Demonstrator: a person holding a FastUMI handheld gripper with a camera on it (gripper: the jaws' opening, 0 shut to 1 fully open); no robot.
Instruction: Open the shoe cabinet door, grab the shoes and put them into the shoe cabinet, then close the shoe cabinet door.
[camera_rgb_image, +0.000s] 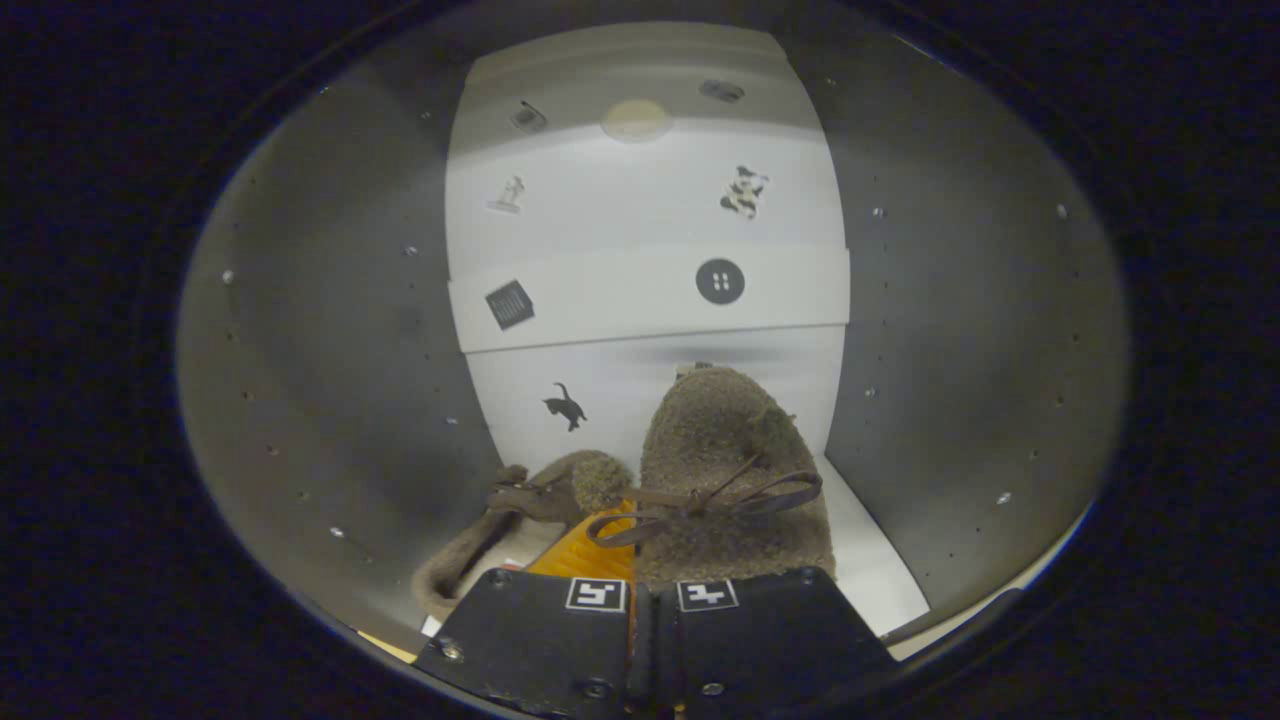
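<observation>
I am looking into the open shoe cabinet (330, 400), with grey side walls and a white back panel (650, 300). A fuzzy brown shoe (735, 470) with a dark bow lies just ahead of my fingers, toe toward the back. Its orange ribbed part (592, 552) runs down into the narrow gap between them. My gripper (640, 600) is shut, both fingers pressing on that shoe's near end. A second brown shoe (480, 555) lies on the cabinet floor, left of the first and touching it.
The white cabinet floor (870, 560) shows to the right of the shoes. A white shelf strip (600, 300) crosses the back above them. Small stickers dot the back panel. The side walls stand close on both sides.
</observation>
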